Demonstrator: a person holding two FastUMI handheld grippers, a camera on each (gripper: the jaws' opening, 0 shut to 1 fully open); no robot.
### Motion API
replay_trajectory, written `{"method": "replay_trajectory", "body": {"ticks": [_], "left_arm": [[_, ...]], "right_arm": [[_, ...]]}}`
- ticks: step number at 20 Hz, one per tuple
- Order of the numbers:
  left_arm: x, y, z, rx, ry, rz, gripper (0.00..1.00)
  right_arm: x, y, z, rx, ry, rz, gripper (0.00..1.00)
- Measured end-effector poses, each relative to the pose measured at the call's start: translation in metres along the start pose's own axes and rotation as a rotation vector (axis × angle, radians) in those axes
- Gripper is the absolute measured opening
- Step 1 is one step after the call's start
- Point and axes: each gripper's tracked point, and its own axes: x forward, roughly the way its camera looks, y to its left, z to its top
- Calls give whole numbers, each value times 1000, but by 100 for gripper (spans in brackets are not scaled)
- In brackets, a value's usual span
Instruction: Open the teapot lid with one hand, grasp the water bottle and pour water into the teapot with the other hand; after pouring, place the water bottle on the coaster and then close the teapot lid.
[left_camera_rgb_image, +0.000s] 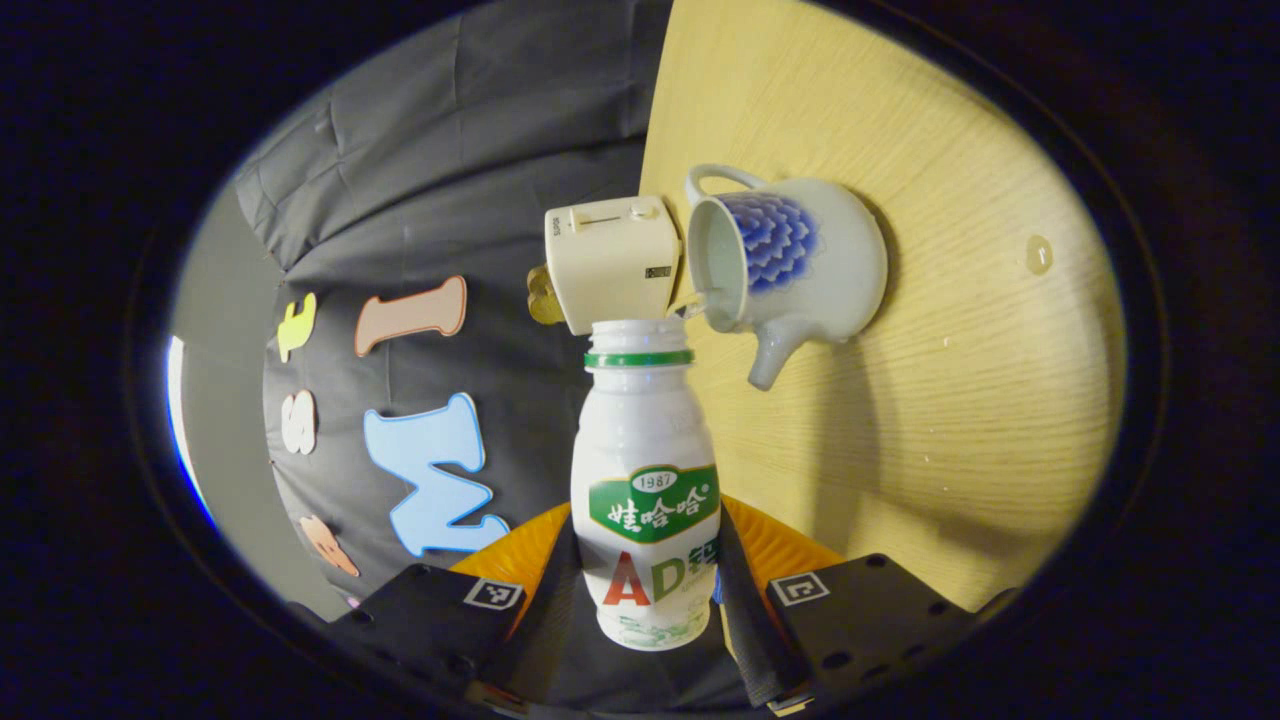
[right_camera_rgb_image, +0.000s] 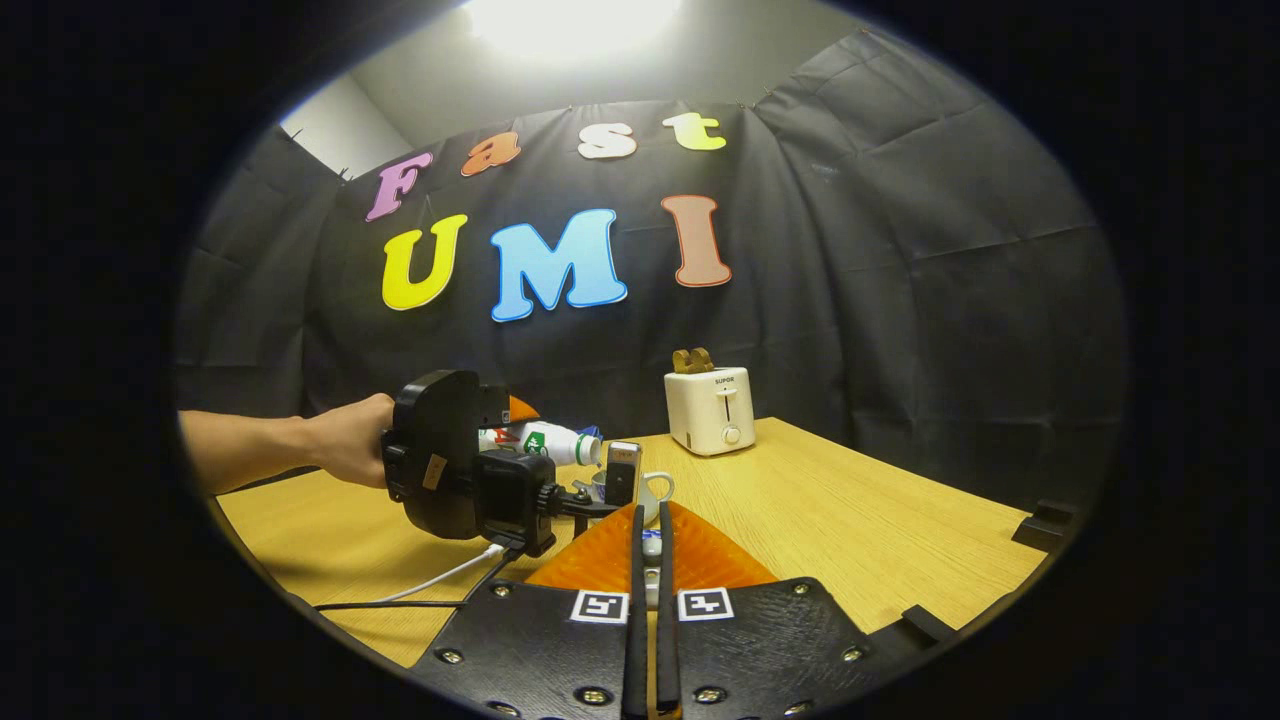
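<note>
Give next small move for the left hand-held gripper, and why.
Probably keep the bottle tipped and nudge its mouth nearer the teapot opening. The left hand-held gripper clamps it on its side, mouth at the lidless rim, and I can't make out a stream.

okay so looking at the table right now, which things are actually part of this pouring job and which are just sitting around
Part of the job:
- water bottle, uncapped, held in the left gripper, mouth tipped toward the teapot
- teapot, lid off
- right gripper, fingers nearly closed on something small, probably the lid

Just lying about:
- toaster at the back of the wooden table
- cable trailing on the table
</note>
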Motion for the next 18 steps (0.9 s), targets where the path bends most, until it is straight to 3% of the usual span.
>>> {"method": "replay_trajectory", "body": {"ticks": [1,4,5,11,12,13,15,16,18], "left_arm": [[0,-1,1,9,-1,0,80],[-2,1,3,21,-9,-1,70],[-2,2,3,22,-12,3,75],[-1,1,2,50,-9,-5,75],[-1,1,3,55,-10,-7,80],[0,2,2,55,-11,-6,75],[0,1,3,61,-10,-12,75],[0,2,4,70,-11,-12,80],[0,3,3,83,-10,-8,75]], "right_arm": [[-1,0,0,1,-1,0,4],[-1,1,1,-2,-3,1,4],[-1,1,1,-1,-4,2,4],[-1,0,1,-3,-4,-1,4],[-1,0,2,-4,-4,0,4],[-2,1,2,-5,-5,1,4],[-2,1,2,-4,-7,3,4],[-1,1,2,-3,-6,5,4],[-1,0,2,-4,-6,5,4]]}}
